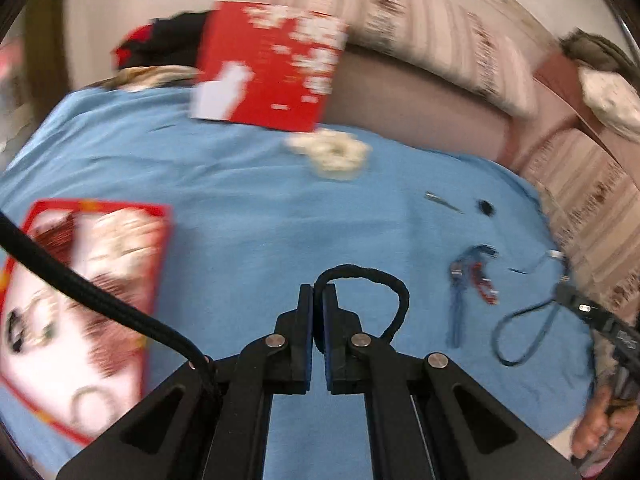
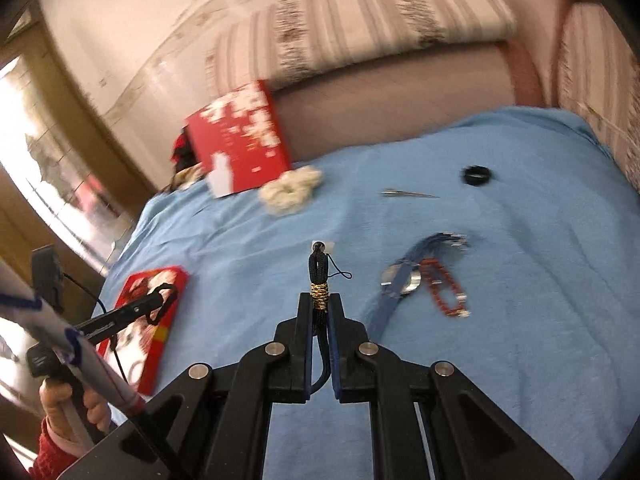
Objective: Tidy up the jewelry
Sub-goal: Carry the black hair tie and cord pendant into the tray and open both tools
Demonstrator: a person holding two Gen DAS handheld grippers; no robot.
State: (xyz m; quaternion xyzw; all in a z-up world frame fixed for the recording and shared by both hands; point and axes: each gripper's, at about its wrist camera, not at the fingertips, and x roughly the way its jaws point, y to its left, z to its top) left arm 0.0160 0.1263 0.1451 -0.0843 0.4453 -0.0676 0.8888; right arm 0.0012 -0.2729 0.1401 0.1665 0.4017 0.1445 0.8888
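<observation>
Cloth (image 2: 500, 280) plain light blue. On it: cream scrunchie (image 2: 290, 190), black ring (image 2: 476, 176), red-beaded bracelet (image 2: 444, 290), blue strap (image 2: 394, 300).

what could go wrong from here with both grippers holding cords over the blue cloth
1. The left gripper pinches the black cord loop only at one end, near the fingertips; it may slip out.
2. The right gripper holds the dark cord with gold wrapping the same way; it could drop onto the blue cloth.
3. Dangling cords might snag the blue strap or red bracelet.
</observation>
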